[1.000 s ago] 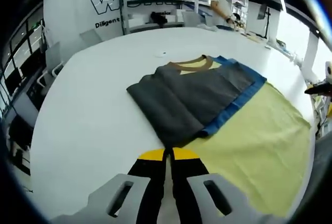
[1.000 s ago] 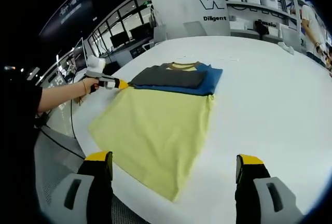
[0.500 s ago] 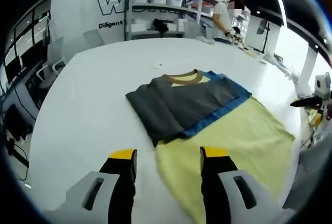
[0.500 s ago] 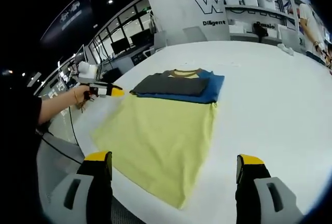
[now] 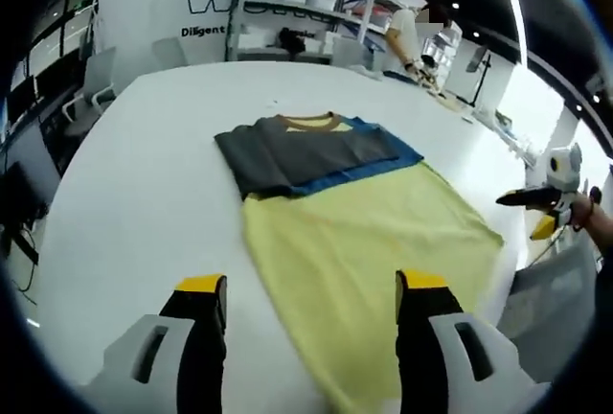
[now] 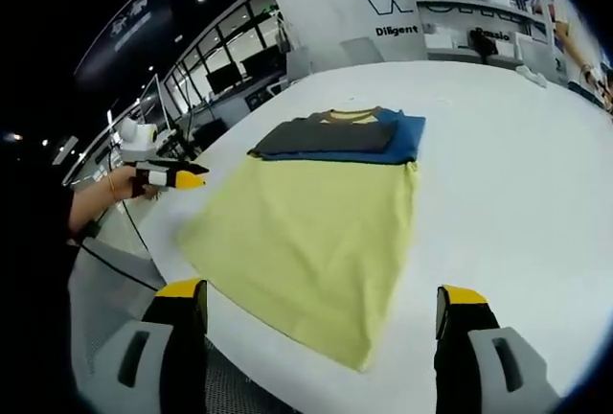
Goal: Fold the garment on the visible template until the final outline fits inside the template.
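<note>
A garment lies flat on the white table (image 5: 124, 203). Its yellow body (image 5: 364, 241) spreads toward me. At the far end a grey folded part (image 5: 297, 150) lies over a blue layer (image 5: 374, 170), next to a brown collar (image 5: 306, 124). My left gripper (image 5: 311, 289) is open and empty, just short of the yellow hem. It also shows as the left gripper (image 6: 177, 179) held off the table's edge. My right gripper (image 6: 321, 289) is open and empty, over the near yellow corner (image 6: 306, 227). The grey fold (image 6: 326, 136) and blue layer (image 6: 397, 146) lie beyond. The right gripper (image 5: 532, 211) sits at the table's right edge.
Shelves with white bins (image 5: 287, 11) and a standing person (image 5: 402, 31) are behind the table. Chairs (image 5: 96, 98) line the left side. The rounded table edge (image 6: 144, 241) runs close below the garment, with a forearm (image 6: 96, 203) beyond it. Bare table (image 6: 517, 174) spreads to the right.
My left gripper went from shut at the grey fold's corner to open, then drew back from the garment. The right gripper stayed open. The garment lies as before.
</note>
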The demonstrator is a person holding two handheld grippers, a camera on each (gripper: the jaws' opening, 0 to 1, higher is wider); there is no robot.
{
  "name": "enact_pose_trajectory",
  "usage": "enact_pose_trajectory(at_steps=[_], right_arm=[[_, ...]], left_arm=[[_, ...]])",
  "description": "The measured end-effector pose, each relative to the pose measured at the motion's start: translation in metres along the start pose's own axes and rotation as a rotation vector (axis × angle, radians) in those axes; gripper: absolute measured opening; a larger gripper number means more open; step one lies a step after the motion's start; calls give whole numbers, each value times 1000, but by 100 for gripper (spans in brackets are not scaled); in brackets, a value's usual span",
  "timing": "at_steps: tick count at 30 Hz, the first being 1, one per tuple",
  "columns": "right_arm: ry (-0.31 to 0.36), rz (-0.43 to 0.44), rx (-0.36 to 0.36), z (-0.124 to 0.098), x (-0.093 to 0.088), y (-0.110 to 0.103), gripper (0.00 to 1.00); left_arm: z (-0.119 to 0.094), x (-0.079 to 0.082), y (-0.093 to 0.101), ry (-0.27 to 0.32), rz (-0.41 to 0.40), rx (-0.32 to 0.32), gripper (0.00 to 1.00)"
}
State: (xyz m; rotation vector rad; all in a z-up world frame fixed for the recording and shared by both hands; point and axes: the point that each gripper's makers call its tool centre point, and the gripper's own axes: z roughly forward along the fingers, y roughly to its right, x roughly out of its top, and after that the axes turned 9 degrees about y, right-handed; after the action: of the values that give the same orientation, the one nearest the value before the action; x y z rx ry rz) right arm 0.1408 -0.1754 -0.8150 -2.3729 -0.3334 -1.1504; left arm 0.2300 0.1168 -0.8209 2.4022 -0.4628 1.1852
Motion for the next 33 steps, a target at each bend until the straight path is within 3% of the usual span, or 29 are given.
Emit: enact_pose_trajectory(at_steps=[4, 11, 17, 22, 27, 30, 33], right_arm=[[-17, -14, 17, 4, -6, -7, 99], [-36, -15, 27, 8, -13, -10, 99], [-37, -10, 28, 10, -14, -13, 99], [-39, -13, 9, 11, -17, -11, 96], [-57, -37, -23, 11, -22, -6, 93], [-77, -54, -38, 11, -27, -3, 88], [-94, -64, -55, 12, -32, 0, 84]], left_arm=[[-8, -13, 11, -14, 1, -1, 81], [-21, -29, 22, -47, -21, 0, 88], [-31, -48, 27, -105, -35, 10, 85], [-37, -66, 24, -149, -51, 42, 76], [-42, -73, 24, -165, -78, 64, 70], [-44, -77, 16, -179, -102, 113, 69], [-44, -73, 17, -166, -99, 123, 62]])
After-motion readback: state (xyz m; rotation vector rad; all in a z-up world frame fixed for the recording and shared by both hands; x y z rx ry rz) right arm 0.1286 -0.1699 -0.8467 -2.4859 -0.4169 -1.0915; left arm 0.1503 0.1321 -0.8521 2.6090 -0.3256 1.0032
